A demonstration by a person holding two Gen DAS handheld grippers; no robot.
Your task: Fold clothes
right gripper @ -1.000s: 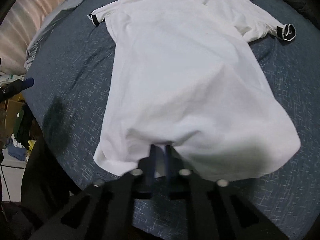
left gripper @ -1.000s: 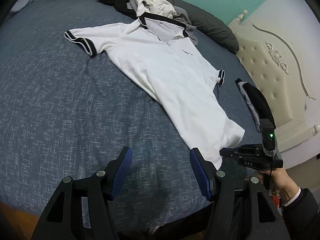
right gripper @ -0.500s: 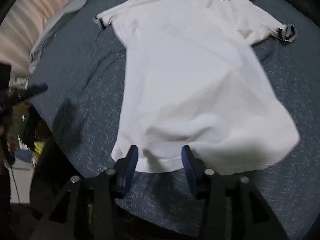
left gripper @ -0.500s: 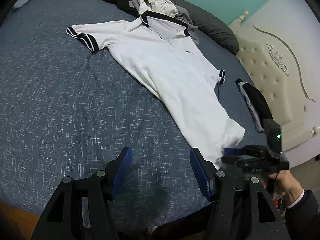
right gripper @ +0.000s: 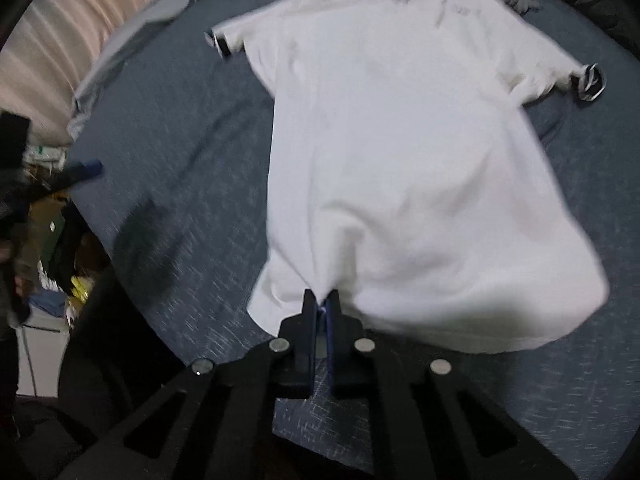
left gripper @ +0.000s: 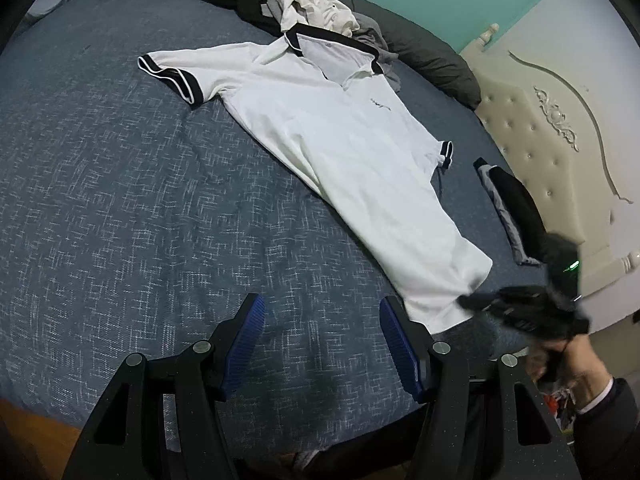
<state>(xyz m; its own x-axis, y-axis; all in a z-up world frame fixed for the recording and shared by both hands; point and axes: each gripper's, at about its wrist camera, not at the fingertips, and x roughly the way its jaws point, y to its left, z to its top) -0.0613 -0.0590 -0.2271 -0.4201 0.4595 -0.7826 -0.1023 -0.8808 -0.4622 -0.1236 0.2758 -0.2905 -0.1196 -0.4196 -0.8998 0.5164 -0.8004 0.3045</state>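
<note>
A white polo shirt (left gripper: 344, 132) with black collar and sleeve trim lies spread on the blue bedspread (left gripper: 120, 200); the right wrist view shows the same shirt (right gripper: 400, 160) from its hem end. My right gripper (right gripper: 321, 300) is shut on the shirt's hem, and the cloth bunches between its blue pads. In the left wrist view the right gripper (left gripper: 472, 300) shows as a blurred black shape at the hem's corner, with a hand behind it. My left gripper (left gripper: 320, 320) stands open above bare bedspread, left of the hem, with nothing between its fingers.
A heap of dark and pale clothes (left gripper: 304, 12) lies beyond the collar. A folded black and grey garment (left gripper: 512, 204) lies right of the shirt near the cream tufted headboard (left gripper: 552, 140). The bed's near edge (left gripper: 60, 416) runs below my left gripper.
The right gripper was shut on the hem, opened half a second ago, and is shut on the hem again, slightly higher. The left gripper has kept still.
</note>
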